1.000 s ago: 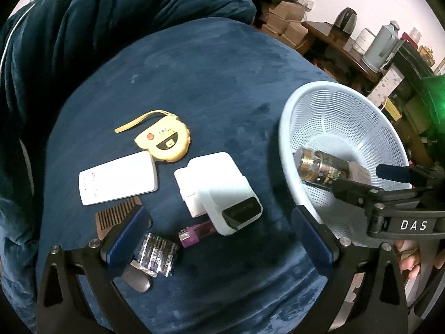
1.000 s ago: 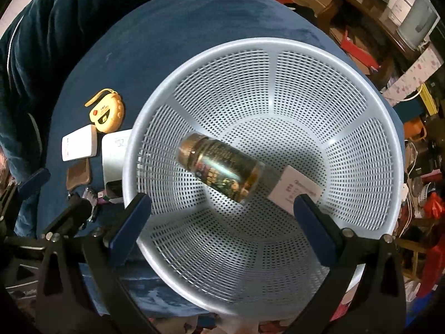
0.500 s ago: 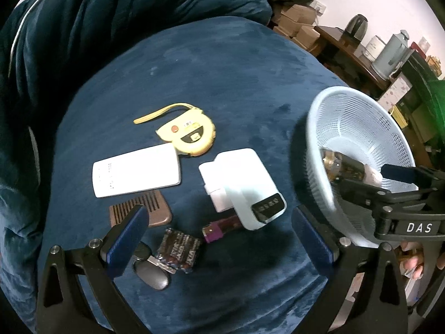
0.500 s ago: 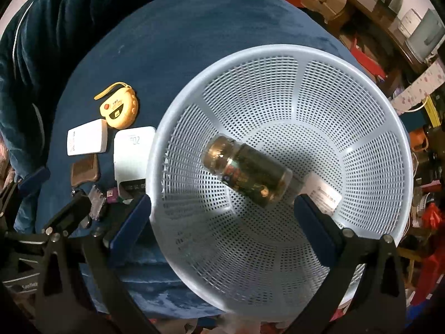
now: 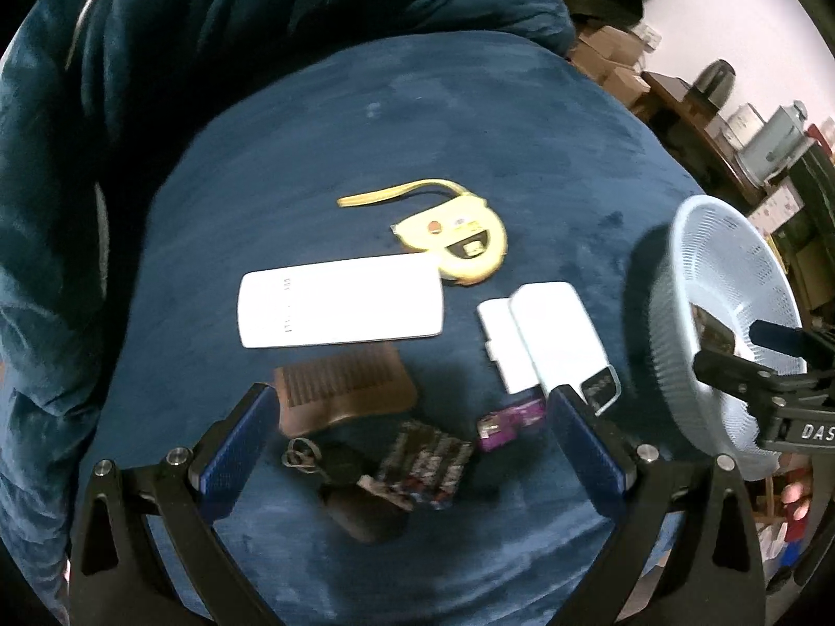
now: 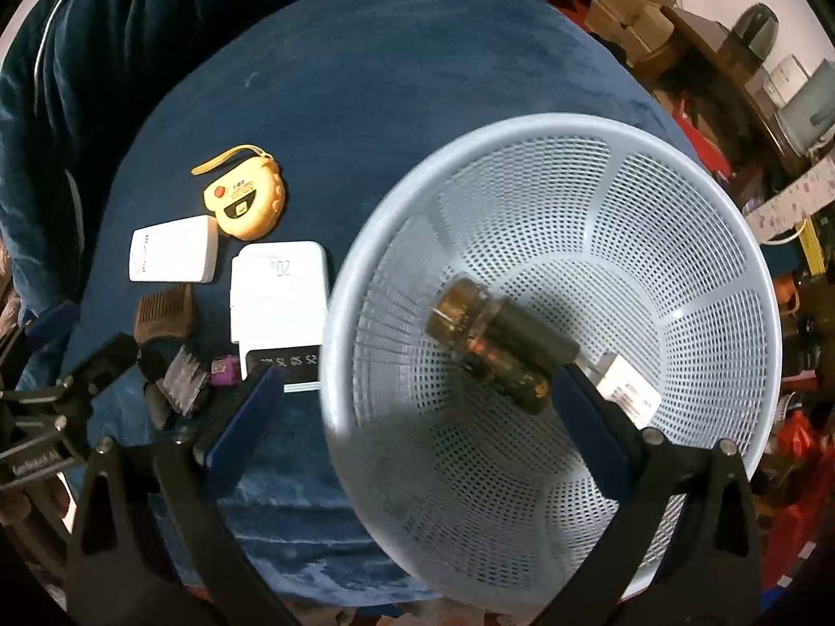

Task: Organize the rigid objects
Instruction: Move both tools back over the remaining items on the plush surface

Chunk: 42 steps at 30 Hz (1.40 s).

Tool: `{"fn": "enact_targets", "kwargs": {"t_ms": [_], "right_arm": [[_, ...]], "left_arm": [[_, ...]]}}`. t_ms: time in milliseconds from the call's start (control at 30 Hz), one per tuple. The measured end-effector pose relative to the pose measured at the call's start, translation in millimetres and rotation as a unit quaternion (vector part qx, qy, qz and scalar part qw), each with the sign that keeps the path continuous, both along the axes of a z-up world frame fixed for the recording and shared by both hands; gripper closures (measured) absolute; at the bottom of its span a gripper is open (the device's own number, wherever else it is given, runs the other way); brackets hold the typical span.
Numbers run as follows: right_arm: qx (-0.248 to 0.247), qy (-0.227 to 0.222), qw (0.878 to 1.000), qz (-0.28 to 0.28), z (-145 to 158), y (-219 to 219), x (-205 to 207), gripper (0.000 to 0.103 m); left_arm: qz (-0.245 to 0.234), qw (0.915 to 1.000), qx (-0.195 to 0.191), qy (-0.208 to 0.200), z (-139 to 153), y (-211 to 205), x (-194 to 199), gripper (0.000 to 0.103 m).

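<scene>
2 items, a dark jar (image 6: 496,352) and a white box (image 6: 626,388), lie in my basket (image 6: 694,198), while 8 wait on the blue cushion (image 5: 417,120), both hand-held grippers, left (image 5: 412,430) and right (image 6: 412,417), gaping wide and empty.

My left gripper (image 5: 412,448): drawn back, now over the batteries (image 5: 428,461).
Basket (image 6: 522,156): slid rightward in my view.

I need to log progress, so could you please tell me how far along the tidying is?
Early. Done: a dark bottle lies in the basket. In hand: nothing; the left tool and right tool are both open. Left on the blue cushion: tape measure, white box, charger, comb, batteries, purple lighter, keys.
</scene>
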State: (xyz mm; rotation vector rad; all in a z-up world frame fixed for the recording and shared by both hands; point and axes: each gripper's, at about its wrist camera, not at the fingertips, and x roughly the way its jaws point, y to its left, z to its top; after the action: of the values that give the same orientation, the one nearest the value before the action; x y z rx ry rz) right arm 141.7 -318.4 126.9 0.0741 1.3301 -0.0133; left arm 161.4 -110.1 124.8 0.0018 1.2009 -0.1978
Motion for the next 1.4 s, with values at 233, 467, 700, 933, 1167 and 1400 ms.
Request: {"fn": "enact_targets", "kwargs": {"t_ms": [233,467,700,933,1167,1400], "right_arm": [[-0.007,-0.003,1.000,0.029,0.0,25.6,1.6,0.000],[-0.014,-0.005,0.998,0.062,-2.7,52.0,2.9,0.000],[-0.019,-0.003,0.995,0.093,-6.7,78.1,4.0,0.000],[-0.007,-0.002,0.990,0.143,-10.1,106.8,3.1,0.000],[0.003,0.006,0.981,0.194,-12.5,135.3,-0.2,0.000],[0.007,0.007,0.983,0.184,-10.9,131.7,2.4,0.000]], "left_arm": [[0.018,0.9998,-0.001,0.009,-9.8,24.7,-0.4,0.000],[0.029,0.9995,-0.003,0.015,-16.8,41.5,-2.2,0.000],[0.049,0.9984,-0.004,0.025,-28.2,63.7,-8.2,0.000],[0.082,0.9954,-0.008,0.049,-47.8,88.8,-19.1,0.001],[0.112,0.9899,-0.022,0.084,-77.3,88.8,-25.1,0.002],[0.150,0.9834,-0.030,0.098,-93.8,71.4,-15.6,0.019]]}}
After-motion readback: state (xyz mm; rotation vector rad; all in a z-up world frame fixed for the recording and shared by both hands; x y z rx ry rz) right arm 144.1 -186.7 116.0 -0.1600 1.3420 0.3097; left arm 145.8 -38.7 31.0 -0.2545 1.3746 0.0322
